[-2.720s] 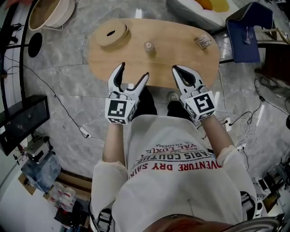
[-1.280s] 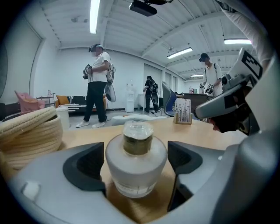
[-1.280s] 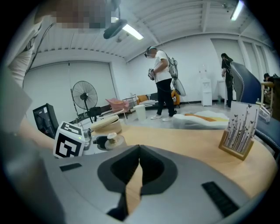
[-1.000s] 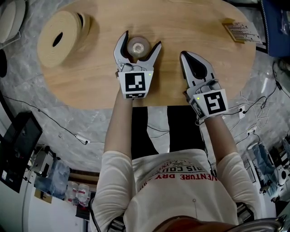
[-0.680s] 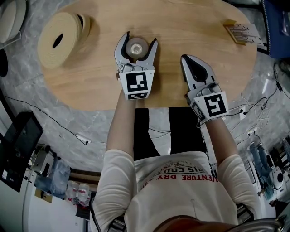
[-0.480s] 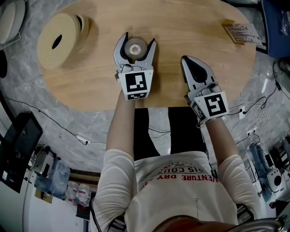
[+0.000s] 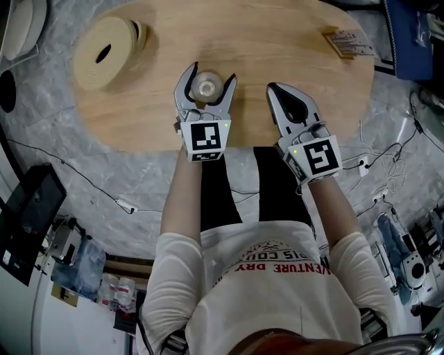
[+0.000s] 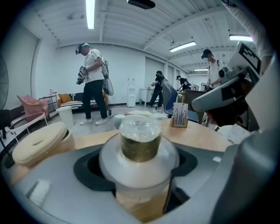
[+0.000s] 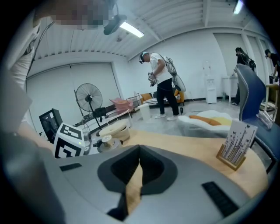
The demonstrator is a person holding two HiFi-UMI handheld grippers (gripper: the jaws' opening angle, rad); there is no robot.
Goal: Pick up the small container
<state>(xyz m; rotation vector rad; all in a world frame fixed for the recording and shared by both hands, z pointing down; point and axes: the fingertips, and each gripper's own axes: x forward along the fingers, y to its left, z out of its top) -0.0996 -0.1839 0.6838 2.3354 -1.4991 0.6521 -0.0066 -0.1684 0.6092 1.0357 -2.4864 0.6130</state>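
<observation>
The place is a large open lab or recording hall. White walls and a ribbed ceiling with tube lights [image 8: 90,13] span a wide room. A person [image 8: 92,83] stands out on the floor wearing a head rig and holding a device, and other people [image 8: 209,65] with headgear stand further back. Cables [image 7: 123,204] trail over the marble-patterned floor [image 7: 139,173] around an oval wooden table [image 7: 277,28]. A standing fan [image 9: 86,97], a monitor [image 9: 49,122] and a blue office chair [image 9: 249,100] stand nearby.

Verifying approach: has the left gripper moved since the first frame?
Yes. Left gripper went forward from the table edge, nearer the roll, and now clamps the container.
</observation>
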